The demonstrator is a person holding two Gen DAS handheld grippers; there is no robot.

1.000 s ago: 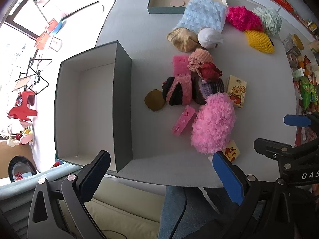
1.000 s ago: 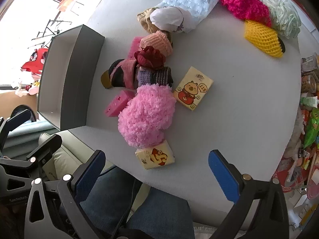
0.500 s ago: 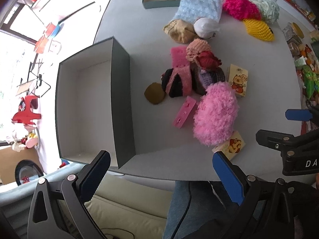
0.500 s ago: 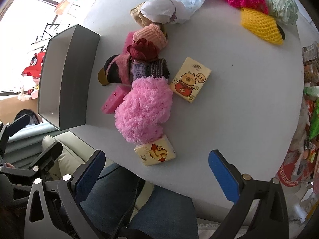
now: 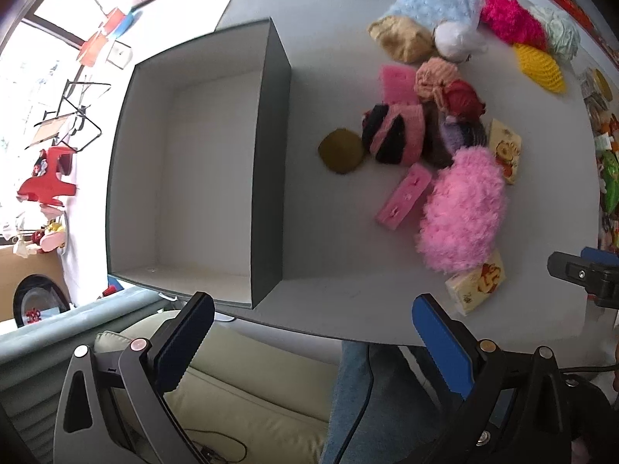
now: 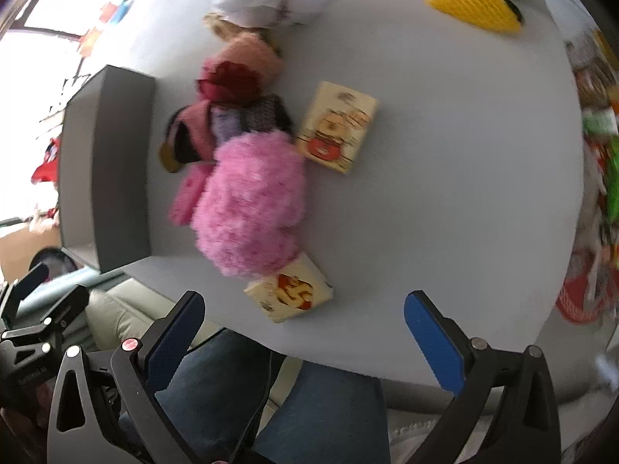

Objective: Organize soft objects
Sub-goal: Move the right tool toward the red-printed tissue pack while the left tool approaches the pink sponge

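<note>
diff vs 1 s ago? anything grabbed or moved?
Nothing grabbed. Both the left gripper and right gripper moved closer in over the table, jaws open as before. The fluffy pink ball, grey box and the rest of the pile haven't shifted.

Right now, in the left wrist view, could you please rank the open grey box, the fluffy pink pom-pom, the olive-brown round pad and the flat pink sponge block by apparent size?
1. Open grey box
2. Fluffy pink pom-pom
3. Flat pink sponge block and olive-brown round pad: too alike to rank.
</note>
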